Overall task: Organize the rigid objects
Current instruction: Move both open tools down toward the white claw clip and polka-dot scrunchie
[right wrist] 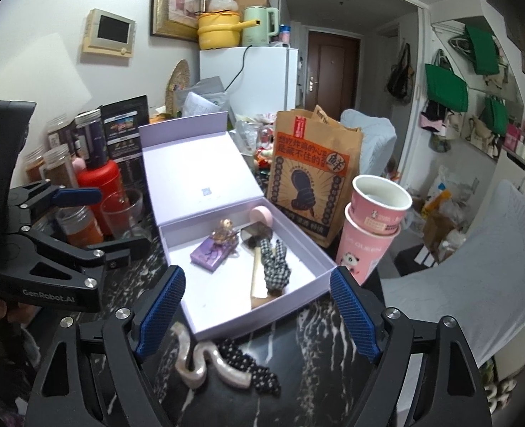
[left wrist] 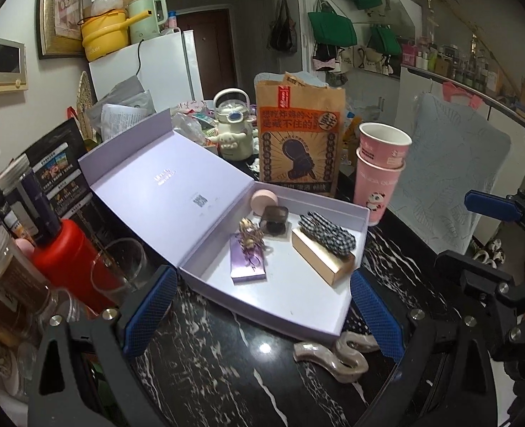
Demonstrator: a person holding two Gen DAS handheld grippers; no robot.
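- While both our claws hover over the dark marbled table [left wrist: 205, 366], the left claw [left wrist: 262, 316] stands wide open with nothing between its blue pads, and the right claw [right wrist: 253, 313] is spread just as wide and also holds nothing.
- We see the lavender box [left wrist: 298, 306] lying open on the table, its lid [left wrist: 163, 185] tilted back to the left.
- Inside it we find a gold bar box [left wrist: 319, 259] with a black-and-white checkered scrunchie [left wrist: 328, 235] draped over it, a small purple box [left wrist: 246, 263] topped by a gold ornament [left wrist: 250, 236], a dark compact [left wrist: 275, 219] and a pink round case [left wrist: 263, 201].
- Outside the box, against its near edge, a pearly wavy hair clip [right wrist: 205, 359] lies on the table, touching a black dotted scrunchie [right wrist: 252, 366].
- Behind the box stand a brown paper bag [left wrist: 298, 135] and two stacked pink paper cups [left wrist: 380, 167].
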